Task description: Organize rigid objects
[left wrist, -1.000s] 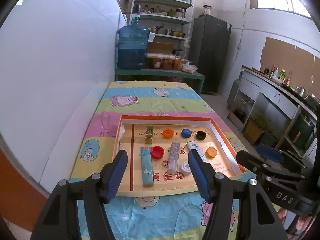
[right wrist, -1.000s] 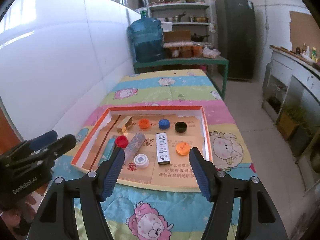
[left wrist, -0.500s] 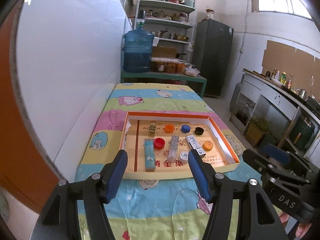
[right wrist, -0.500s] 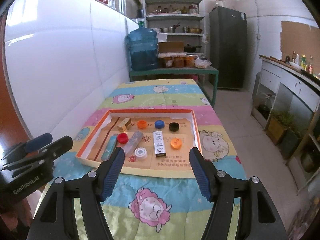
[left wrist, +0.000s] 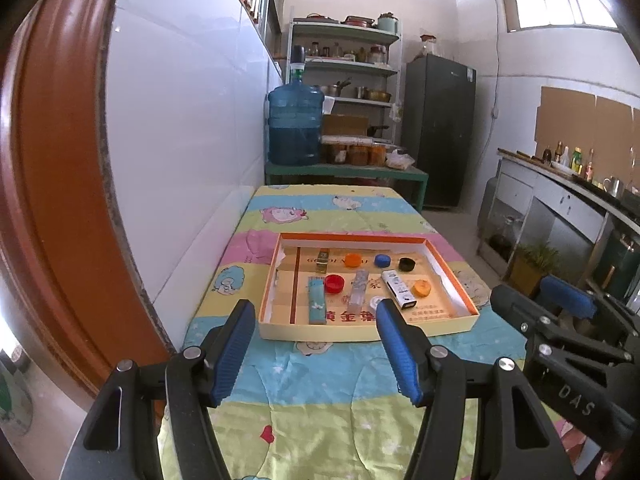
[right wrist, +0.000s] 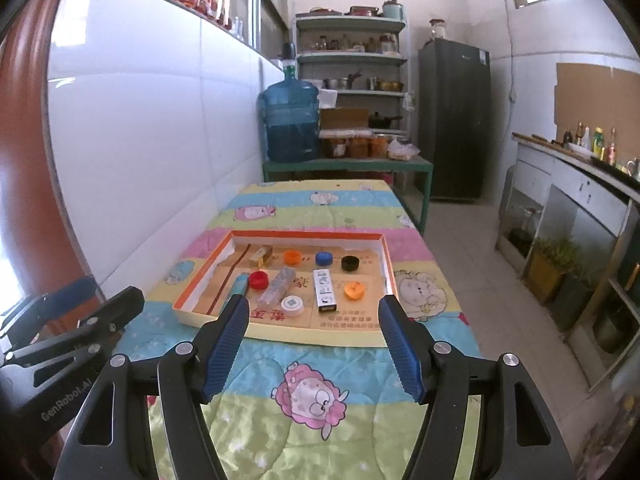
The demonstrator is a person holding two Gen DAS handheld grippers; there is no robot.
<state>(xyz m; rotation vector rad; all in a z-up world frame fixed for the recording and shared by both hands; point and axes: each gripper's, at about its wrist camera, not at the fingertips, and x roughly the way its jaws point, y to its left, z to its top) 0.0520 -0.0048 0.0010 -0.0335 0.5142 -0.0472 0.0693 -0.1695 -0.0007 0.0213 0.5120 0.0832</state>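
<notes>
A shallow orange-rimmed box lid (left wrist: 456, 280) (right wrist: 387, 264) lies on the cartoon-print cloth. In it lie small rigid items: red cap (left wrist: 334, 283) (right wrist: 259, 280), orange caps (left wrist: 353, 259) (right wrist: 354, 290), blue cap (left wrist: 382, 259) (right wrist: 323, 258), black cap (left wrist: 407, 264) (right wrist: 349, 263), white cap (right wrist: 291, 305), a gold block (left wrist: 322, 261), a blue box (left wrist: 316, 306), a clear tube (left wrist: 359, 287) (right wrist: 278, 287) and a white stick (left wrist: 399, 289) (right wrist: 325, 290). My left gripper (left wrist: 316, 350) and right gripper (right wrist: 312, 346) are open and empty, held well back from the lid's near edge.
A white tiled wall (left wrist: 180, 140) runs along the table's left side, with a red-brown door frame (left wrist: 52, 200) near me. A blue water jug (left wrist: 295, 126) stands on a green bench beyond the table. A fridge (right wrist: 454, 120) and counter (right wrist: 580, 184) are at the right.
Both grippers have pulled back and away from the lid, which now looks smaller and farther. Both stay open. The items in the lid have not moved.
</notes>
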